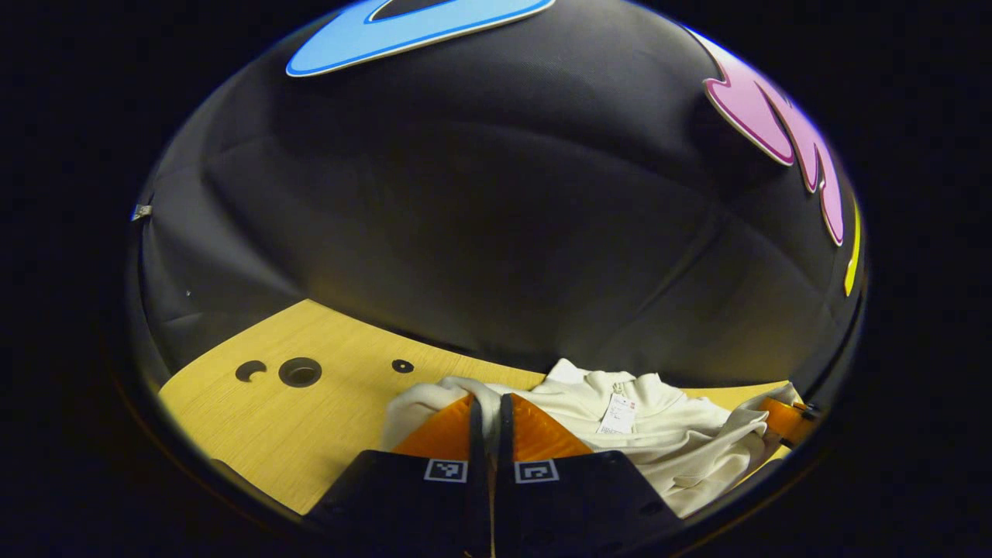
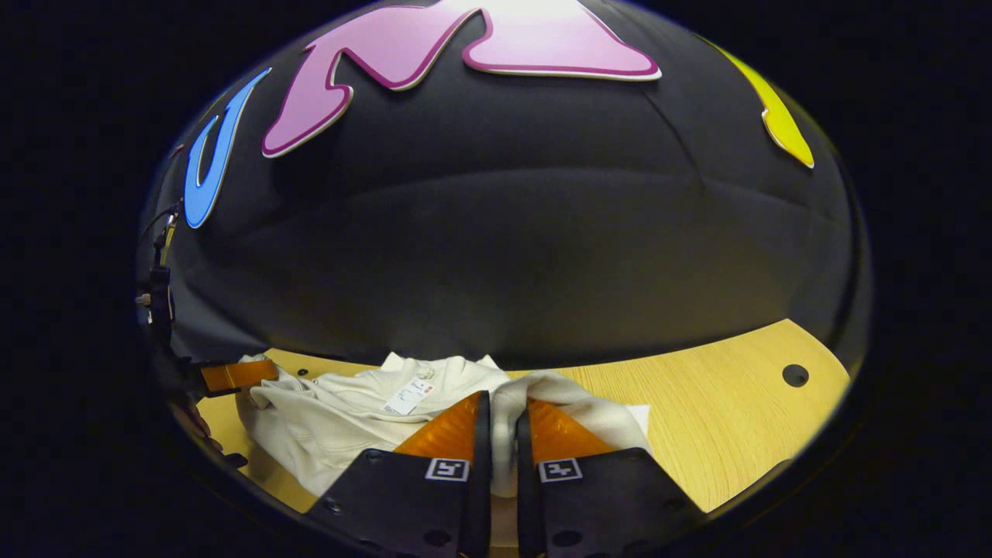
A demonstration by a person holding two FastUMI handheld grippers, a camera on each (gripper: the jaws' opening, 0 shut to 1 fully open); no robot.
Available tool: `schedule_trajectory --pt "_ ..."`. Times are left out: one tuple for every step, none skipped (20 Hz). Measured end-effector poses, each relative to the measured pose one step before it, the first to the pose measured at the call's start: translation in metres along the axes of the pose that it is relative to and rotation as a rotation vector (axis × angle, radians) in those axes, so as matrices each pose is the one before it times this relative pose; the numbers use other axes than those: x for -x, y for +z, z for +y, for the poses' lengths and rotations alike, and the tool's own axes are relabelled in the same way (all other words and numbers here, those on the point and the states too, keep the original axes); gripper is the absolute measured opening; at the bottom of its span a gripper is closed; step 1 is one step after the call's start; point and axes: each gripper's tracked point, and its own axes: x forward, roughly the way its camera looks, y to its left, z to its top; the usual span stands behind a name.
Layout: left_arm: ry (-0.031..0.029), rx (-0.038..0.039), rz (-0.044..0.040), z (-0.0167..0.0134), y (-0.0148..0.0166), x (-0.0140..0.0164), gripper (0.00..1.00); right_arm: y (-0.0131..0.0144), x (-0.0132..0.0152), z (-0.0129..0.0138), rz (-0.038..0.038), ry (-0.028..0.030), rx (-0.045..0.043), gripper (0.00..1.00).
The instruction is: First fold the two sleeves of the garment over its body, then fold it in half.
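Cream long-sleeved knit garment point(image 1: 666, 434) lies bunched on the light wood tabletop point(image 1: 310, 403), collar and white hang tag point(image 1: 618, 415) facing up, near the booth wall.

Left gripper point(image 1: 487, 415): jaws nearly together, a fold of cream fabric pinched between them, at one edge of the garment. Right gripper point(image 2: 502, 418): jaws narrow, a thicker roll of the same fabric clamped between them, at the opposite edge. Each gripper also appears far off at the rim of the other's view.

Whether the pinched parts are sleeve cuffs or the hem I cannot tell; cloth is too rumpled at the fingers.

Judgement: both holds are set, garment not yet flat, so the sleeve folds are not done. To do the step well: lift both edges together, pull gently apart until the body is taut, lay it down smooth, then carry each sleeve across the chest. Keep the pulls even; an uneven tug would skew the body.
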Motion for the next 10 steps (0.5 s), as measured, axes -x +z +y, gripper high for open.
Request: schedule_trajectory --pt "0.00448 -0.0057 0.0058 0.00161 -0.00365 -0.00195 0.09 -0.00216 -0.00037 -0.00024 0.00768 0.00277 -0.0048 0.2" --pt "0.00369 0.00034 0.00292 0.00139 -0.00062 0.00048 0.11 0.00025 0.00222 0.00008 0.00207 0.00891 -0.0069 0.28" --pt "-0.00461 0.00501 0.00199 -0.00308 0.00219 0.00203 0.16 0.00053 0.00123 0.00122 -0.00006 0.00655 -0.00292 0.25" --pt "-0.00121 0.00932 -0.00174 -0.00196 0.00389 0.00436 0.2 0.00087 0.00205 0.00133 0.00039 0.00347 0.00274 0.45" --pt "0.00188 0.00833 -0.0079 -0.00061 0.0039 0.00237 0.24 0.00243 0.00316 0.00265 -0.0006 0.00587 0.00661 0.45" --pt "0.00359 -0.002 -0.01293 0.0004 0.00695 0.0051 0.36 0.0012 0.00348 0.00306 -0.00073 0.00576 0.01028 0.66" --pt "0.01383 -0.02034 -0.0137 0.0057 0.00766 0.00645 0.49 0.00263 0.00334 0.00158 -0.00472 -0.00345 0.01407 0.73" --pt "0.02241 -0.02576 -0.0144 0.00516 0.00843 0.00606 0.57 0.00313 0.00526 -0.00159 -0.011 -0.01342 0.01704 0.8" --pt "0.01504 -0.01901 -0.01364 0.00356 0.00885 0.00593 0.53 0.00456 0.00646 -0.00111 -0.014 -0.01118 0.01123 0.93" --pt "0.00725 -0.00551 -0.00556 0.00256 0.00799 0.00927 0.58 0.00535 0.00893 -0.00098 -0.01292 -0.01509 0.00495 0.96"
